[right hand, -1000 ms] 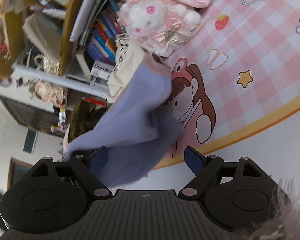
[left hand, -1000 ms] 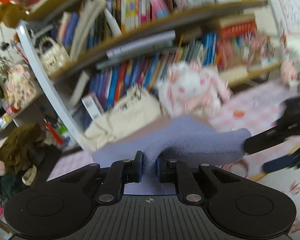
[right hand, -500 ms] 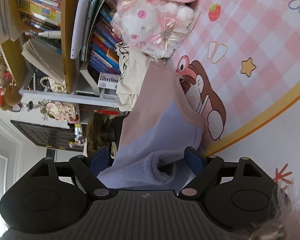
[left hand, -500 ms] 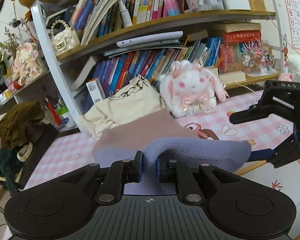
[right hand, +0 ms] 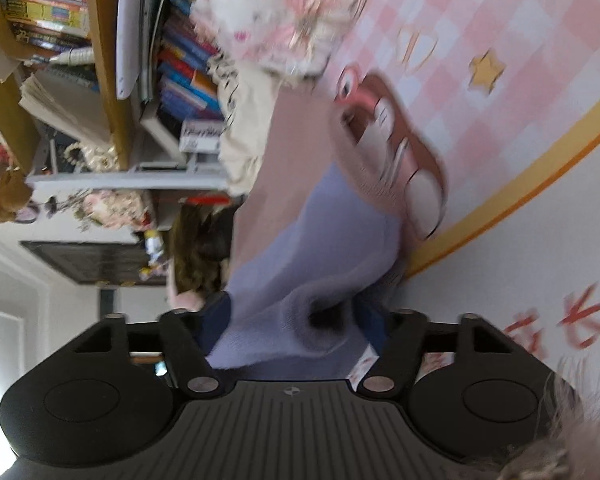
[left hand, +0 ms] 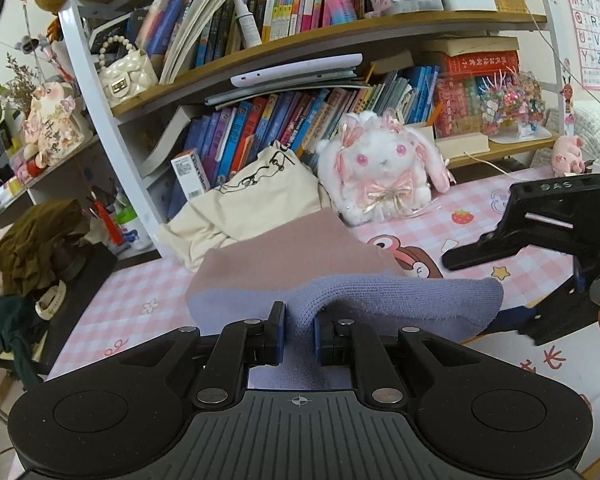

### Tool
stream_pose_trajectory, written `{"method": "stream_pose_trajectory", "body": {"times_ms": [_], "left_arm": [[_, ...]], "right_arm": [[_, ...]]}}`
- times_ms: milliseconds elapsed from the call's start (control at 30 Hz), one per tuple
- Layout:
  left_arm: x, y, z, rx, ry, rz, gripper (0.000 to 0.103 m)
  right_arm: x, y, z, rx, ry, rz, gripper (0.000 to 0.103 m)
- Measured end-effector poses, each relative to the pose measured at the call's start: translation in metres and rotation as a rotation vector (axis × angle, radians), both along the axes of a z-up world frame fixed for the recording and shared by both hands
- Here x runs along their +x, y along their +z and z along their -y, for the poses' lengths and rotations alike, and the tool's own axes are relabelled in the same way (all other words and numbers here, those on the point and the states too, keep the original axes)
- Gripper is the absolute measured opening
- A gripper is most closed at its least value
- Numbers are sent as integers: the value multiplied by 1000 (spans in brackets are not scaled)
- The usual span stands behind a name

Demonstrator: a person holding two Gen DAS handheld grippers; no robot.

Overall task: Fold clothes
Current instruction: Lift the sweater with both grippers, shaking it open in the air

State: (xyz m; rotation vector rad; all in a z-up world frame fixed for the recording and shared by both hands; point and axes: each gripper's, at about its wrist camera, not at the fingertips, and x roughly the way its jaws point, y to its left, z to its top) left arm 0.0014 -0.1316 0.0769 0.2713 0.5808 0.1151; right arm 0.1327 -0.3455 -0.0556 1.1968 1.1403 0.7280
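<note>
A knit garment, lilac (left hand: pixel 400 300) with a dusty pink band (left hand: pixel 292 252), lies partly on the pink checked mat (left hand: pixel 480 216). My left gripper (left hand: pixel 298 332) is shut on a pinched fold of the lilac cloth at its near edge. In the right wrist view the garment (right hand: pixel 312 256) hangs between my right gripper's (right hand: pixel 296 320) fingers, which stand wide apart around its rolled corner. The right gripper also shows in the left wrist view (left hand: pixel 512 284), at the garment's right end, jaws apart.
A bookshelf (left hand: pixel 340 36) full of books stands behind the mat. A white plush rabbit (left hand: pixel 380 168) and a cream tote bag (left hand: pixel 252 200) rest against it. A pile of dark clothes (left hand: pixel 24 248) lies at the left. White floor (right hand: pixel 520 216) borders the mat's yellow edge.
The garment has come down from hanging to lying partly on the mat, pink band now showing. My right gripper has moved in around the lilac corner, its fingers a little closer together.
</note>
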Motion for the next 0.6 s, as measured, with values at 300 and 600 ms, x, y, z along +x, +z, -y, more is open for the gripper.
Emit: {"method": "stream_pose_trajectory", "body": {"times_ms": [300,600], "left_arm": [[-11,37,5,-74,-83,144,12],[-42,151,13,-204,-375,619,11]], "right_arm": [[17,68,23,135,-66,215,12],[38,285,41,331,-155,816,12]]}}
